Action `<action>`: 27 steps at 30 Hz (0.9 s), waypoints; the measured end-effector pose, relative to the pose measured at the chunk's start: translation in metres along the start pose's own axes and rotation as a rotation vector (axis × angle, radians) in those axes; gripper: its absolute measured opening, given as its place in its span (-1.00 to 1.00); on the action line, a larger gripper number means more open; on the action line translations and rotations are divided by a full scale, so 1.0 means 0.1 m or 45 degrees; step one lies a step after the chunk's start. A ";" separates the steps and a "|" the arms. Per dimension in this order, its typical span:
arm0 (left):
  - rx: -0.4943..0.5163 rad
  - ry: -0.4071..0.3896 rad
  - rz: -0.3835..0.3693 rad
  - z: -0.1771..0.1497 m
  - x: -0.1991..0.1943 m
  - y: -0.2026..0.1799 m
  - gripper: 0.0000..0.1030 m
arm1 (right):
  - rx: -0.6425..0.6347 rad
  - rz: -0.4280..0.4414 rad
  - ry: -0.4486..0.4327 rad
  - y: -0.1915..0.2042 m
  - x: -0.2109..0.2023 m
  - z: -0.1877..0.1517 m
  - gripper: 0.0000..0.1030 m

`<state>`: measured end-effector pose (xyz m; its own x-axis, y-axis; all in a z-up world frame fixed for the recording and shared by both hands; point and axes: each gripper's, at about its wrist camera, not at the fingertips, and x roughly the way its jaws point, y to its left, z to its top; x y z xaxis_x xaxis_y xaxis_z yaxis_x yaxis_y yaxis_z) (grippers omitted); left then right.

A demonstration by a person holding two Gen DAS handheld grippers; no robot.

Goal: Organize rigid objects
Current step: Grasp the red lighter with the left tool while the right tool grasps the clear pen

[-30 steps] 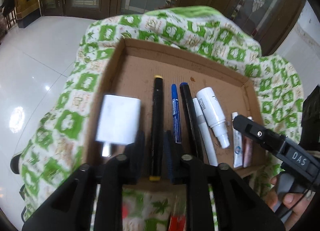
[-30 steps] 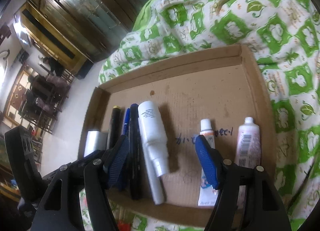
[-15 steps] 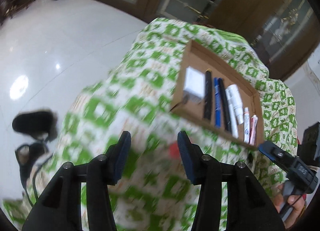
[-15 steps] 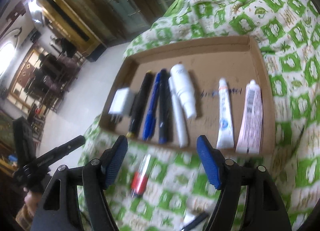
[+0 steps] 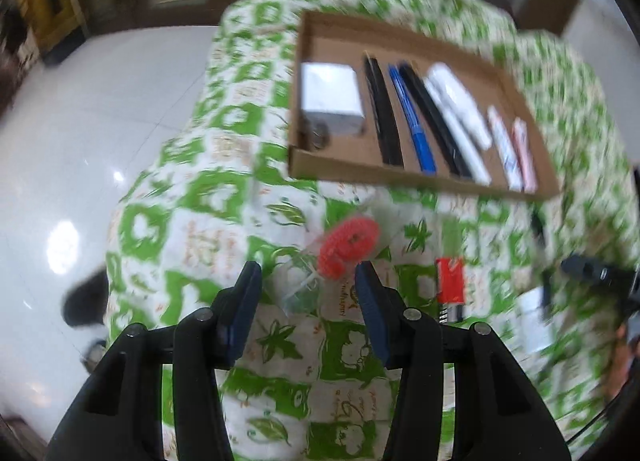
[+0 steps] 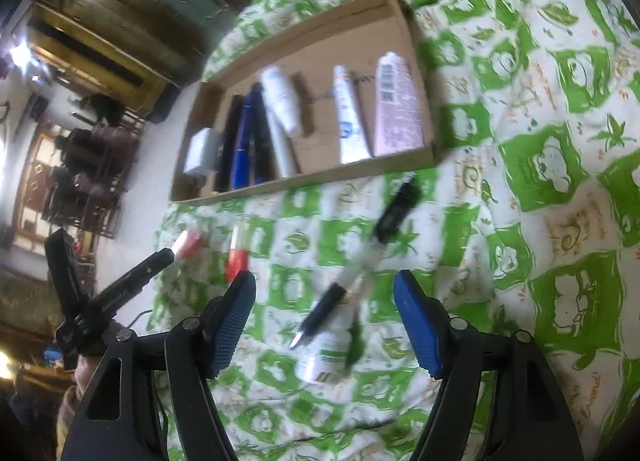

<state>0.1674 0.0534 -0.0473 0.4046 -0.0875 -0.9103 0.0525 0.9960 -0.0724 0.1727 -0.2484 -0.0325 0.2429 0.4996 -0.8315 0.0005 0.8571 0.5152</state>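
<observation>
1. My left gripper [image 5: 308,281] hangs over the green-and-white patterned cloth [image 5: 208,197] with its jaws parted and nothing between the pads — a red round item in clear wrap [image 5: 350,241] lies just beyond the tips.
2. My right gripper [image 6: 324,293] is spread wide and empty above a black-and-clear pen [image 6: 360,257] lying loose on the cloth.
3. The cardboard tray [image 6: 304,177] sits farther back — a white charger [image 5: 330,95], dark pens, a blue pen [image 5: 412,121], a white bottle [image 6: 282,99] and two tubes lie in a row.
4. A red-and-clear piece [image 6: 236,255] rests near the tray's front edge; blur hides finer detail.
</observation>
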 end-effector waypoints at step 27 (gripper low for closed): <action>0.476 0.037 0.125 0.09 0.17 -0.82 -0.67 | 0.103 0.063 0.071 -0.07 0.39 0.08 -0.67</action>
<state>0.1783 -0.0301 -0.0530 0.3984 0.0141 -0.9171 0.3463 0.9235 0.1647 0.1896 -0.2353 -0.0670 0.1905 0.5493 -0.8136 0.0683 0.8194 0.5691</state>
